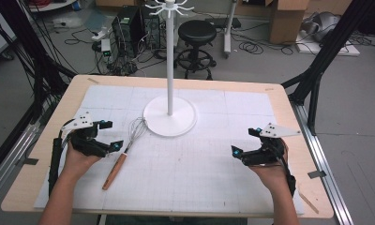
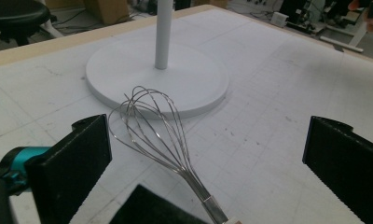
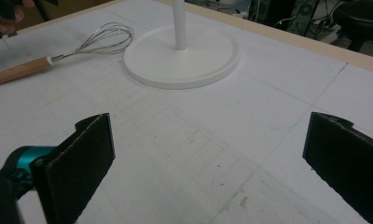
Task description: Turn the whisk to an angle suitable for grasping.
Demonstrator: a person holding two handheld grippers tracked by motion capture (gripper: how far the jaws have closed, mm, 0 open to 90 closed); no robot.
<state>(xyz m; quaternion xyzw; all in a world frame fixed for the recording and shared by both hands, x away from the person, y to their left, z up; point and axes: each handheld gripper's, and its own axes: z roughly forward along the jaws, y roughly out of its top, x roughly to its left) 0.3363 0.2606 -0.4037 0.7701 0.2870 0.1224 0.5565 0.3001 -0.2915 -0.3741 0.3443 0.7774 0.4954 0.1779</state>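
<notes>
My left gripper (image 1: 109, 134) sits wide open and empty beside the whisk (image 1: 124, 151) — lined up for a grab, I think. The whisk lies flat, wires touching the stand's base (image 1: 169, 116). My right gripper (image 1: 245, 140) waits open, well apart.

Table (image 1: 45, 187) bears whisk (image 1: 124, 150) and stand (image 1: 169, 117) (white-based).

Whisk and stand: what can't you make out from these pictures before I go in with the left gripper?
- Whisk handle: left gripper view, cut off by the bottom edge and a dark gripper part.
- Whisk handle end: right gripper view, cut off by the left edge.
- Stand top hooks: high view, cut off by the top edge.
- Whether the whisk wires touch the stand base: high view, too small to tell.
</notes>
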